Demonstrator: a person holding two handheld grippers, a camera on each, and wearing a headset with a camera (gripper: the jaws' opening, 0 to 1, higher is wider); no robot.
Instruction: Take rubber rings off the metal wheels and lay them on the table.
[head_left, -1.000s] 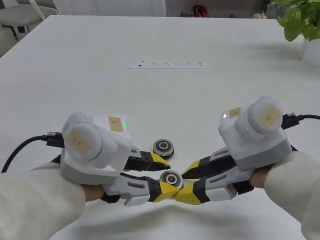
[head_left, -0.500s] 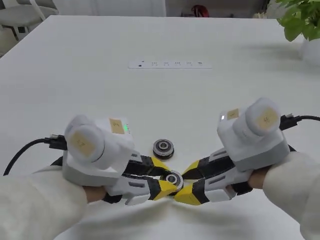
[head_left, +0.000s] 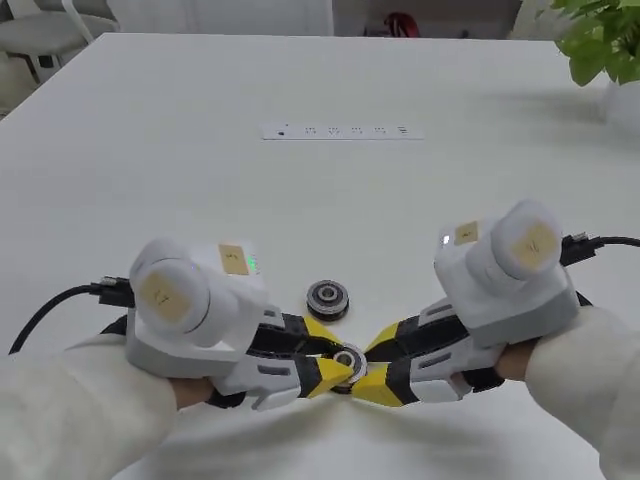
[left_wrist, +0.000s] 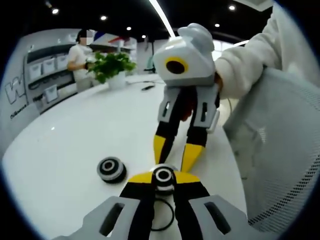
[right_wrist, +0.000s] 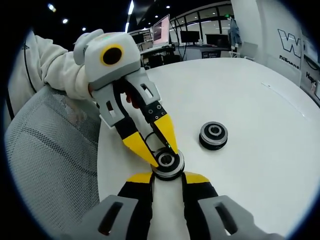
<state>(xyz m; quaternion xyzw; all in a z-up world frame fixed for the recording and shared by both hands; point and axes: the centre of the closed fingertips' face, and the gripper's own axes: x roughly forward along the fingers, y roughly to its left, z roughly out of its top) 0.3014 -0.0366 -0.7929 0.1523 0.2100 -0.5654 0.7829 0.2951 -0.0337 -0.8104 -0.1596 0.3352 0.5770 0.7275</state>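
Found 1 metal wheel (head_left: 347, 359) near the counter's (head_left: 200, 120) near edge, face up. Noted left gripper (left_wrist: 164, 177) clenched on its rim. Noted right gripper (right_wrist: 168, 177) meeting it head-on from the opposite side, jaws nearly together at the same rim; cannot tell whether gripping. Judged reach equal. Recorded 2nd wheel (head_left: 327, 297) just beyond, toward the far edge, untouched.

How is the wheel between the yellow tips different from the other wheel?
The pinched black-and-silver metal wheel sits between the tips of the left gripper and right gripper; the free black-and-silver metal wheel lies alone on the white table. The pinched wheel is nearer the person, the free wheel farther. Both are small and round.
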